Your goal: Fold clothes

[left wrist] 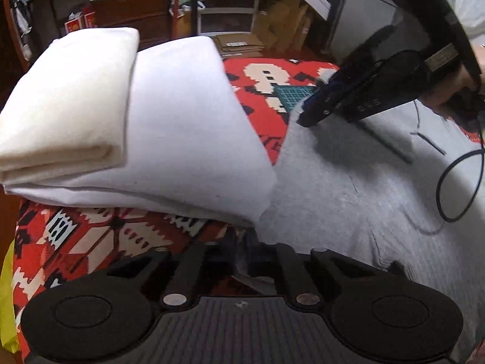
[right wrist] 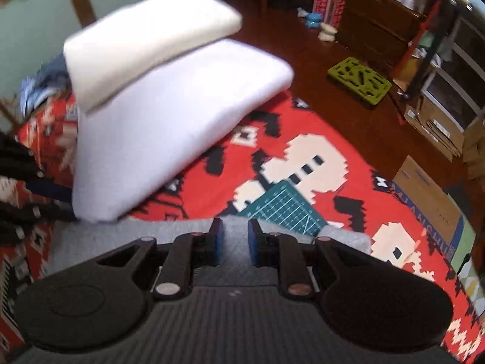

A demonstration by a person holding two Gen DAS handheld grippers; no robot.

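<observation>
A red patterned cloth (right wrist: 303, 139) with cream and black blocky motifs covers the bench, and a green cutting mat (right wrist: 282, 206) with a white grid pokes out from under the grey garment's far edge. At the bench's far left corner sits a stack of 2 folded pieces: a cream folded cloth (left wrist: 69, 97) resting on a larger white folded cloth (left wrist: 185, 127), both soft, thick and smooth with rounded fold edges. That stack's near right corner just touches or overlaps the grey garment (left wrist: 348, 188), crowding it on the left. Beyond the bench, a lime-green perforated tray (right wrist: 359, 80) lies on the wooden floor, with a dark wooden dresser (right wrist: 379, 27) and cardboard boxes (right wrist: 430, 200) nearby.

The grey garment is a heathered knit, spread flat across the near and right part of the bench, with faint creases and a black cable (left wrist: 454, 188) looping over it. The right hand-held gripper (right wrist: 235, 242) hovers low at the garment's far edge, its blue-padded fingers (right wrist: 219, 242) parted with a narrow gap, grey fabric showing between them. The left hand-held gripper (left wrist: 239, 261) sits low at the garment's near left edge; its fingertips are dark and blurred, so its state cannot be told.
</observation>
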